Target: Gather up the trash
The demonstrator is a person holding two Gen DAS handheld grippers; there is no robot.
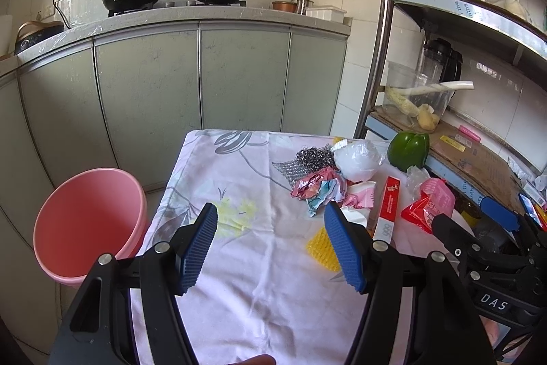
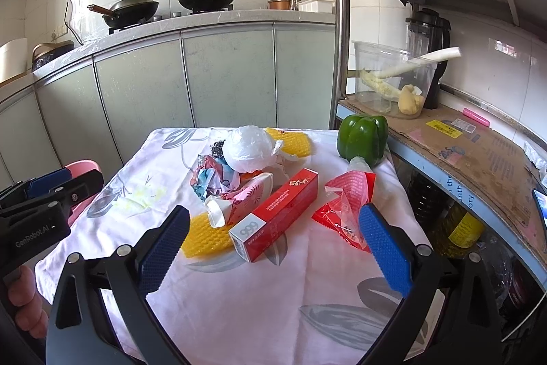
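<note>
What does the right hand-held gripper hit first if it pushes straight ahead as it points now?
Likely the red 999 box: it lies on the tablecloth almost centred between the open right hand-held gripper fingers. The yellow foam net sits just left of that line. Depth is uncertain.

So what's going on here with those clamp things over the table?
A person holds a two-finger gripper in each hand over a cloth-covered table strewn with trash. Both the left gripper and the right gripper are open and empty. Wrappers, a red box and yellow foam netting lie in a heap, and a pink bucket waits beside the table.
</note>
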